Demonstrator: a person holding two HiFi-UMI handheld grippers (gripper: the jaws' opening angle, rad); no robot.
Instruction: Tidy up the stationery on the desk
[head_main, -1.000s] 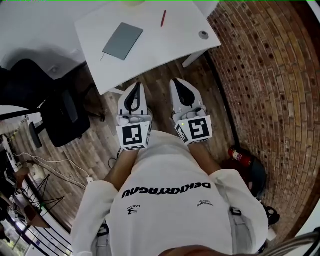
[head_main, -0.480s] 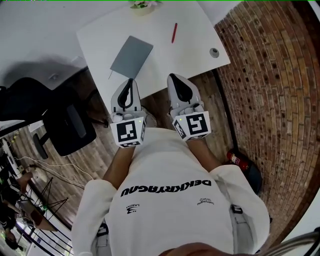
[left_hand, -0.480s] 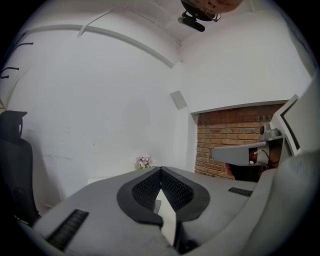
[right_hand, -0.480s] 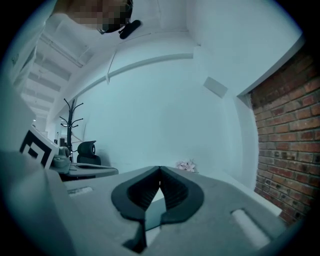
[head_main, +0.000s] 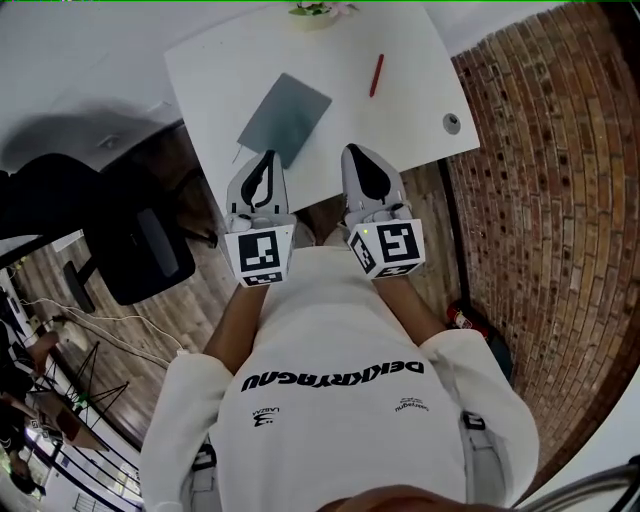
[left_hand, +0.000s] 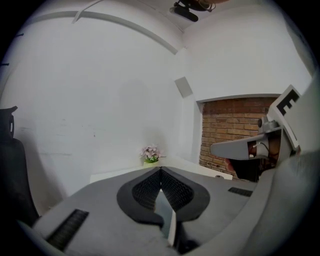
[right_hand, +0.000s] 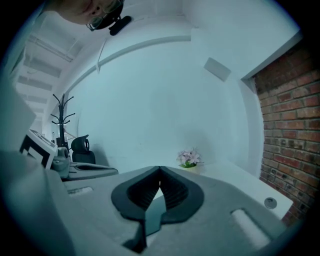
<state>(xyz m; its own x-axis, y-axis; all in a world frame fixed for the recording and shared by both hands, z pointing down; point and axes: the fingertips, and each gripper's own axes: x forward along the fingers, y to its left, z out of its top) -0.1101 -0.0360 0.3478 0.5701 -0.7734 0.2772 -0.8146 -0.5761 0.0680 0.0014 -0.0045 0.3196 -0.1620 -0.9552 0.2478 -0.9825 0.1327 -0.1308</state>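
Observation:
A white desk (head_main: 225, 70) carries a grey notebook (head_main: 286, 120), a red pen (head_main: 376, 75) and a small round grey object (head_main: 452, 123). My left gripper (head_main: 265, 156) is over the desk's near edge, its tip just short of the notebook's near corner. My right gripper (head_main: 358, 151) hangs beside it, over bare desk below the pen. Both are shut with nothing between the jaws. In the left gripper view the left gripper (left_hand: 160, 169) has its jaws meeting at the tip. The right gripper (right_hand: 160, 168) looks the same in its own view, with the round object (right_hand: 270, 202) to its right.
A small potted flower (head_main: 315, 8) stands at the desk's far edge. A black office chair (head_main: 130, 240) is left of the desk, a brick wall (head_main: 545, 200) right of it. A red fire extinguisher (head_main: 463, 320) lies on the wooden floor.
The person has stepped closer to the desk. Both grippers, which were over the floor short of the desk, now reach over its near edge. They stayed shut.

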